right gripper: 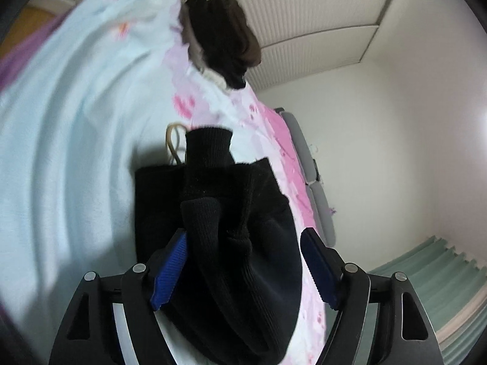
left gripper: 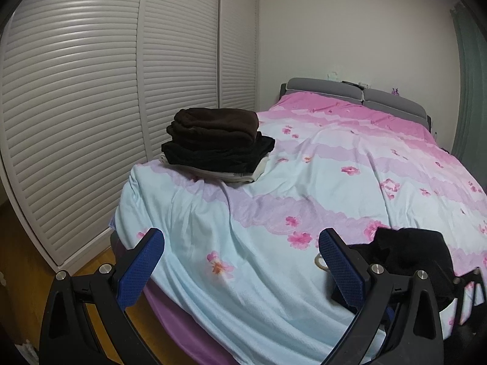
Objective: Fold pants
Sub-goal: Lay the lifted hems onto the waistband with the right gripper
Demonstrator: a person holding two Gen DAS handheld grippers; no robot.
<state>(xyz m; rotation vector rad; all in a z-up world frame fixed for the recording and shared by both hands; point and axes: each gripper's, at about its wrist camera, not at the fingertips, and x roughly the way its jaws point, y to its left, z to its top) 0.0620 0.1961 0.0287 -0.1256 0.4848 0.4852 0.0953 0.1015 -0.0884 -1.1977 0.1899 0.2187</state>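
Observation:
Folded black ribbed pants (right gripper: 243, 237) fill the gap between my right gripper's (right gripper: 243, 270) blue pads, which press on them from both sides; the view is tilted and blurred. The same bundle (left gripper: 411, 255) shows at the lower right of the left wrist view, over the bed's near edge, with part of the right gripper beside it. My left gripper (left gripper: 240, 252) is open and empty, hovering over the light blue part of the floral bedspread (left gripper: 274, 182). A stack of folded dark clothes (left gripper: 216, 140) sits at the bed's left corner, also visible in the right wrist view (right gripper: 222, 33).
White louvered wardrobe doors (left gripper: 91, 91) stand left of the bed. A grey headboard (left gripper: 350, 91) is at the far end, green curtains (left gripper: 468, 76) on the right. Wooden floor (left gripper: 24, 243) lies at lower left. A tan loop (right gripper: 175, 146) lies by the pants.

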